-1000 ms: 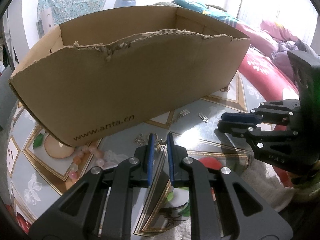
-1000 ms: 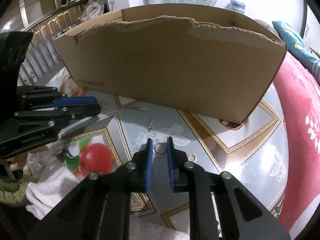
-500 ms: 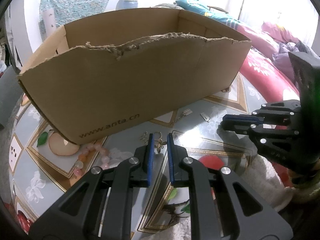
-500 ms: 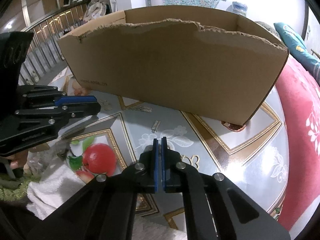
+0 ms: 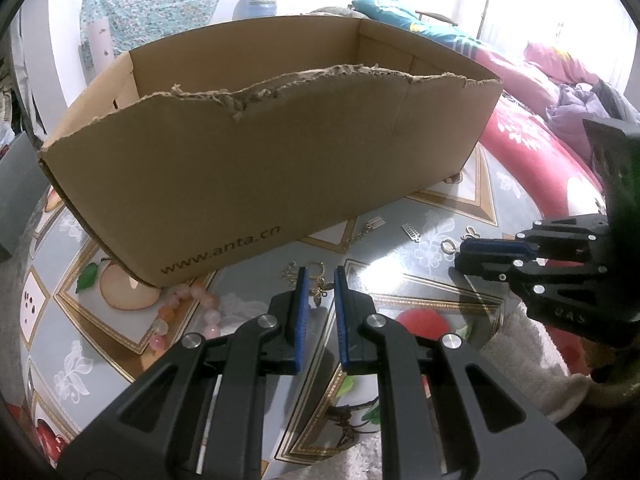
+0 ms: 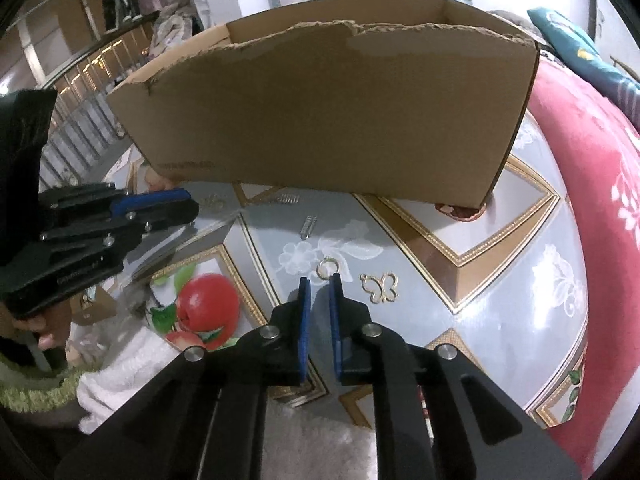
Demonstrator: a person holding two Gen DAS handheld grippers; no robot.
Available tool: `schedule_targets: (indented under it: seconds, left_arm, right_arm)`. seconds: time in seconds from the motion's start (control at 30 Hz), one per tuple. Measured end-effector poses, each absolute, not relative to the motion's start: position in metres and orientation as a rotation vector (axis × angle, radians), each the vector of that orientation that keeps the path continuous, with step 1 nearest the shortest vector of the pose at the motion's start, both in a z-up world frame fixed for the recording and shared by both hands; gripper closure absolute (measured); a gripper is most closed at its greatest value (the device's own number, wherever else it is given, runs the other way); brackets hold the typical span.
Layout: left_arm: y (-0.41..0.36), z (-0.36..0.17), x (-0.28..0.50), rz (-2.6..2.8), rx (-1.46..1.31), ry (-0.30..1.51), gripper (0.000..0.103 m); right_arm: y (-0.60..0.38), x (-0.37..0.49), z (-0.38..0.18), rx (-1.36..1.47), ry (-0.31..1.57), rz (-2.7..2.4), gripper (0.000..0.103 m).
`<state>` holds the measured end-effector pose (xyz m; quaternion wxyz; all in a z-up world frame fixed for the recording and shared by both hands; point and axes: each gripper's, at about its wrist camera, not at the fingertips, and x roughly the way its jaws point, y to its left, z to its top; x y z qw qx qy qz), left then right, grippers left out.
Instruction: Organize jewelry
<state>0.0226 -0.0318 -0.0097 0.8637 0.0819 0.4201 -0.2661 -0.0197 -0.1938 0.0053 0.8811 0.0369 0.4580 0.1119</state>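
Looming beyond both jaws stood the torn cardboard box [image 5: 256,168]. The left gripper [image 5: 319,280] was spread around a butterfly charm [image 5: 321,292]; the right gripper [image 6: 318,285], spread, sat just short of a gold ring [image 6: 329,267].

Both grippers — left [image 5: 319,280], right [image 6: 319,286] — with jaws slightly parted.

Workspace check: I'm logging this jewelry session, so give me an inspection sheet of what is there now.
Surface: table, glossy fruit-print cover.
Job's things: ring and butterfly charm before right gripper; flower charm between left gripper fingers; bead bracelet beside box.
Clutter: white towel.
Grippers: both open, empty.
Cables: nothing seen.
Surroundings: red bedding.
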Motion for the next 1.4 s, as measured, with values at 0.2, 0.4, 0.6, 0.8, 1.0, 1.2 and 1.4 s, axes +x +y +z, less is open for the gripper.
schedule_targets:
  seconds: [0.2, 0.4, 0.6, 0.8, 1.0, 1.2, 1.4]
  left_arm:
    - [-0.032, -0.01, 0.023, -0.554, 0.171, 0.883, 0.092]
    - [-0.032, -0.013, 0.025, -0.548, 0.166, 0.888, 0.092]
    - [-0.031, -0.014, 0.027, -0.546, 0.163, 0.893, 0.092]
    - [-0.031, -0.016, 0.028, -0.544, 0.16, 0.899, 0.092]
    - [-0.032, -0.017, 0.029, -0.546, 0.161, 0.898, 0.092]
    - [-0.031, -0.017, 0.029, -0.544, 0.158, 0.897, 0.092]
    - [-0.031, -0.016, 0.028, -0.542, 0.159, 0.894, 0.092]
  right_arm:
    - [-0.191, -0.011, 0.005, 0.086, 0.947, 0.213, 0.093]
    - [-0.189, -0.009, 0.005, 0.082, 0.94, 0.201, 0.092]
    - [-0.181, -0.005, 0.005, 0.073, 0.93, 0.206, 0.081]
    - [-0.176, -0.004, 0.004, 0.06, 0.908, 0.187, 0.08]
    - [-0.173, -0.005, 0.003, 0.03, 0.888, 0.178, 0.082]
    - [-0.176, -0.006, 0.003, 0.031, 0.885, 0.181, 0.091]
    - [-0.179, -0.005, 0.003, 0.039, 0.885, 0.184, 0.092]
